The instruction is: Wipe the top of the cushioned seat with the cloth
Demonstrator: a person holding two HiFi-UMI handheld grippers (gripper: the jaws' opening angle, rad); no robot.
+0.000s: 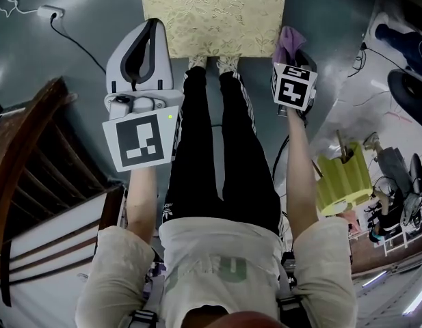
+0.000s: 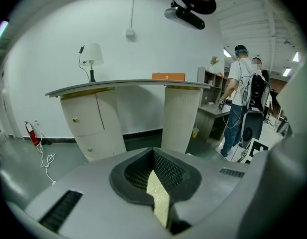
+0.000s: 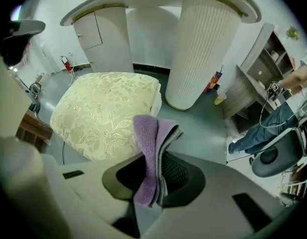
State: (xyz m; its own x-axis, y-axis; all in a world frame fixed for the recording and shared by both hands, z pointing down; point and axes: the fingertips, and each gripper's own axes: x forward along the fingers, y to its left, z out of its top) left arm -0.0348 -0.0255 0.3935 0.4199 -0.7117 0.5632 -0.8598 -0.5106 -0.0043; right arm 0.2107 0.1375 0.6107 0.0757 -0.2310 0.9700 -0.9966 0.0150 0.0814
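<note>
- Right gripper (image 3: 154, 176): jaws clamped on the purple cloth (image 3: 152, 148). The folded cloth stands up out of the jaws, with a grey layer showing along its right edge.
- Left gripper (image 2: 157, 183): jaws closed together, nothing held. A thin sliver of gold-patterned fabric shows through the slit between them.
- Cushioned seat (image 1: 214, 12): pale gold leaf-pattern top, directly ahead of the person's feet. Its top is bare.
- Cloth position, head view: just at the seat's near right corner. Contact with the seat cannot be told from any view.
- Containers: a yellow-green ribbed tub (image 1: 343, 180) sits on the floor to the person's right. Something brownish pokes up at its rim; I cannot identify it.
- White counter (image 2: 128, 83) behind the seat carries a lamp (image 2: 92, 59) and an orange box (image 2: 168, 76). Its drawers are closed, so their contents are unseen.
- Cut off or hidden: the seat's far edge runs out of the head view at the top. The cloth covers the right gripper's jaw tips there.
- A wooden chair (image 1: 33, 183) at the left is only partly in frame.
</note>
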